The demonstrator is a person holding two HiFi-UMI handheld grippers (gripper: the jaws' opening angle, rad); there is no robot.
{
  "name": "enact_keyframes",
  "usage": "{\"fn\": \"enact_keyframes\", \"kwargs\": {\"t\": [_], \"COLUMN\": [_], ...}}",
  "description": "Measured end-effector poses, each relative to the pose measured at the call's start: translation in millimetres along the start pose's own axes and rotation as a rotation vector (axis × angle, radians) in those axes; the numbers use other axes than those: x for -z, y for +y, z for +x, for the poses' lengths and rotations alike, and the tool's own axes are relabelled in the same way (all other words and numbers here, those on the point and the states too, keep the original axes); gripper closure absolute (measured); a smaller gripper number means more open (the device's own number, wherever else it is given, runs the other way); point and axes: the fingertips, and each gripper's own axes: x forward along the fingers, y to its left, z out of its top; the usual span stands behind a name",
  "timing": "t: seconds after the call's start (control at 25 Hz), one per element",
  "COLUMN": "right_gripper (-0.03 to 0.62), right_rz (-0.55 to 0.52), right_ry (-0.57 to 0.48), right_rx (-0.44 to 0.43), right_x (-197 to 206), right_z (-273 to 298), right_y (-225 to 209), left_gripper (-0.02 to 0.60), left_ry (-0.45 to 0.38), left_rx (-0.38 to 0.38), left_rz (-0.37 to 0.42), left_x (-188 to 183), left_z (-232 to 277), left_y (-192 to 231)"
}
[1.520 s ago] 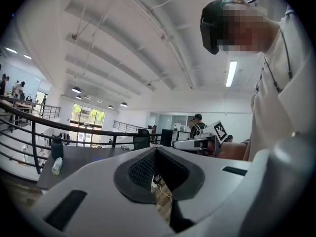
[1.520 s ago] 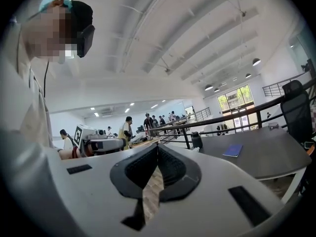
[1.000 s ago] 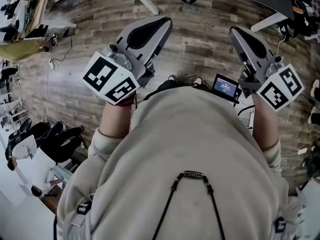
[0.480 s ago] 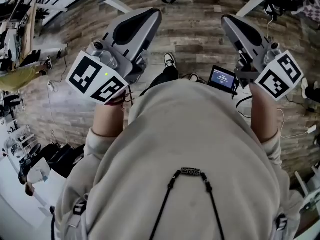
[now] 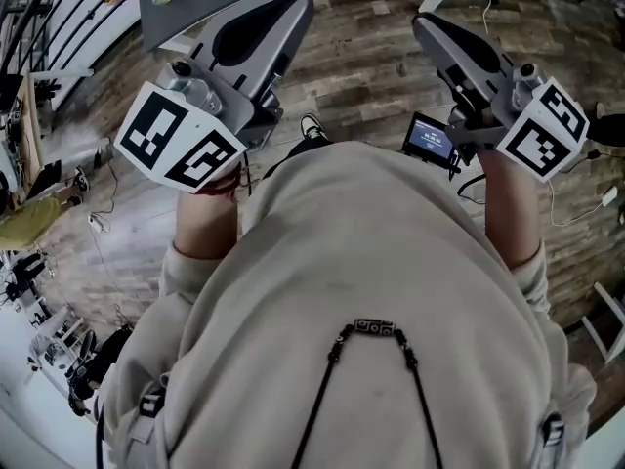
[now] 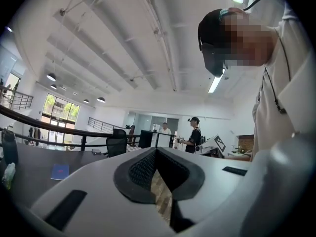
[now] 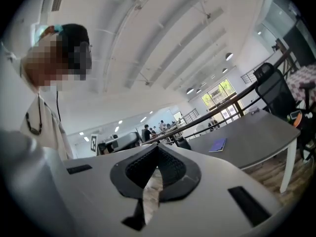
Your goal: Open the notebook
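Both my tongs are closed, tips together, gripping nothing: left gripper (image 6: pixel 157 151) and right gripper (image 7: pixel 158 148). The blue notebook (image 7: pixel 217 144) lies shut on the grey table (image 7: pixel 261 132), at 3 o'clock from my right tips, 9 o'clock from my left, well apart.

My right gripper (image 7: pixel 157 145), looking along the jaws: pads together at the tips, nothing btwn them. Wood floor (image 7: pixel 264 173) shows thru the slit below the tips and at lower R. R: grey table (image 7: pixel 256 135) w/ a blue notebook (image 7: pixel 218 144) lying flat on it, well apart from me. Black office chair (image 7: pixel 269 85) at the table's far side. L: the person holding me, pale top (image 7: pixel 47 127). Bkgd: several people (image 7: pixel 148 131) standing, too small for detail.
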Motion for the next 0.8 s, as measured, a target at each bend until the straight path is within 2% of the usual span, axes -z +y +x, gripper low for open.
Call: {"fn": "enact_keyframes", "kwargs": {"t": [0.12, 0.28, 0.52, 0.72, 0.8], "right_gripper": [0.579, 0.579, 0.579, 0.579, 0.579], "right_rz": [0.05, 0.022, 0.015, -0.022, -0.046], "right_ry": [-0.025, 0.003, 0.039, 0.07, 0.081], "right_rx": [-0.014, 0.01, 0.034, 0.061, 0.079], "right_x": [-10.0, -11.7, 2.7, 13.0, 8.4], "right_z": [21.0, 51.7, 79.6, 126.1, 145.9], "right_y": [-5.2, -12.5, -9.7, -19.9, -17.0], "left_gripper": [0.577, 0.577, 0.578, 0.577, 0.577], "left_ry": [-0.006, -0.004, 0.055, 0.011, -0.014], "left_rx": [0.016, 0.021, -0.028, 0.02, 0.028], "left_rz": [0.001, -0.008, 0.068, 0.003, -0.054], "left_x": [-6.2, -6.2, 12.4, 24.6, 20.3], "left_z": [2.2, -4.7, -20.7, -43.6, -57.4], "left_y": [22.8, 57.1, 83.6, 121.8, 141.5]}}
